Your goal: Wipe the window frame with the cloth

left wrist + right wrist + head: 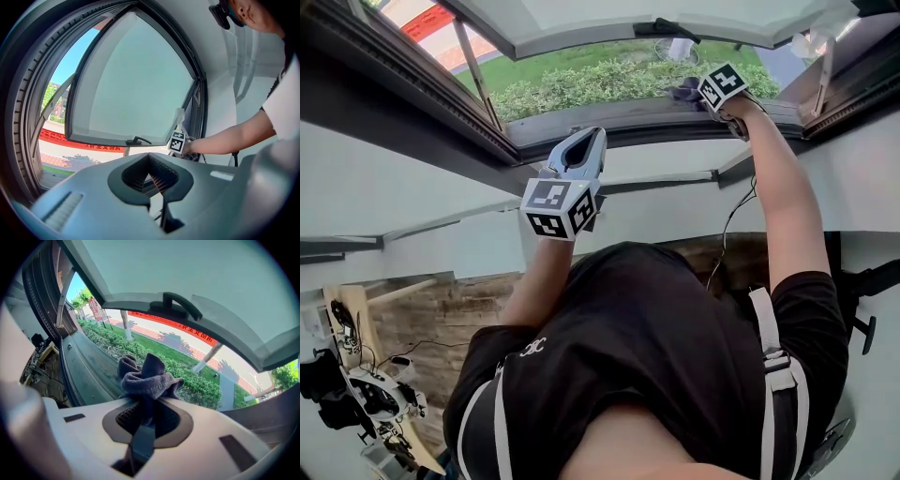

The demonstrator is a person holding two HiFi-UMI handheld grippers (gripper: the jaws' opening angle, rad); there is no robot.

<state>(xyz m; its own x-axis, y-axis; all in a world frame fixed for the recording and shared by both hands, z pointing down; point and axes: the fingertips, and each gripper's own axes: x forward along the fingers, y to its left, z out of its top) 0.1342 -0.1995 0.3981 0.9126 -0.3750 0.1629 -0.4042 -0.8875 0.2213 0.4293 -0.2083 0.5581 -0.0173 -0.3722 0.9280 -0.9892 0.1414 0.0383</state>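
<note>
We grip the grey-purple cloth (146,373) in the right gripper (148,411), bunched above its closed jaws, at the lower window frame (86,364) (its sash (187,273) swung outward); our left gripper (152,177) hangs well apart, jaws together, empty.

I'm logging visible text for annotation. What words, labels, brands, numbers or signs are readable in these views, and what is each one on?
No text reads clearly.
Red banner outdoors: white characters, too blurred to read.
Black T-shirt: small white emblem, not legible as letters.
Left gripper and right gripper: their cubes carry black-and-white square patterns, no words.
</note>
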